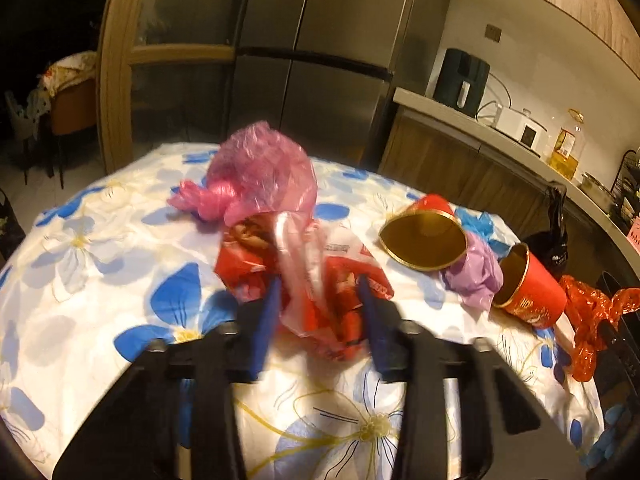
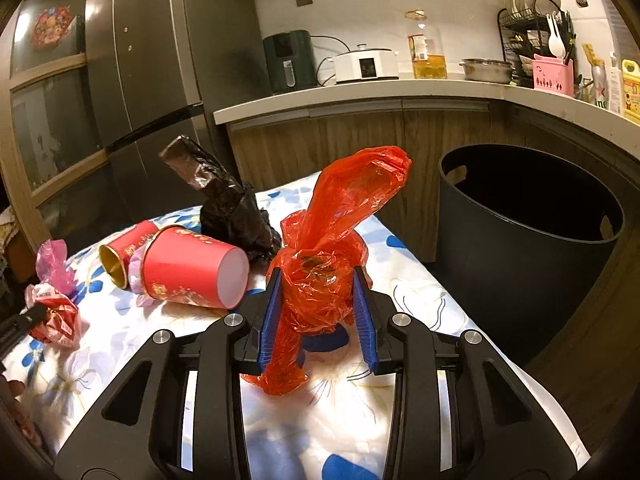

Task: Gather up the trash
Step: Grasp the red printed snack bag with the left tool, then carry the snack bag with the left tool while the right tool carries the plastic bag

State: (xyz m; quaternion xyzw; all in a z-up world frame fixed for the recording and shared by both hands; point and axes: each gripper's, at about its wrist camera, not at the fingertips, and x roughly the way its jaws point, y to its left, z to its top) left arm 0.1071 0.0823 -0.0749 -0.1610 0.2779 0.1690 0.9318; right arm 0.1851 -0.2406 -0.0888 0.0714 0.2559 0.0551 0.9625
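Observation:
My left gripper [image 1: 322,300] is shut on a crumpled red-and-white snack wrapper [image 1: 344,280], its blue pads pressing in from both sides just above the flowered tablecloth [image 1: 100,280]. A pink plastic bag [image 1: 260,168] lies right behind the wrapper. My right gripper [image 2: 316,292] is shut on a crinkled red plastic bag [image 2: 352,200] whose loose top sticks up above the pads. The same wrapper [image 2: 56,320] shows at the far left of the right wrist view, with a dark fingertip of the left gripper against it.
Two red paper cups [image 2: 192,272] [image 2: 124,248] lie on their sides on the table, a purple bag [image 1: 476,276] between them. A black bag [image 2: 228,208] stands behind. A dark round bin [image 2: 520,248] sits on the floor off the table's right edge, below the kitchen counter [image 2: 360,96].

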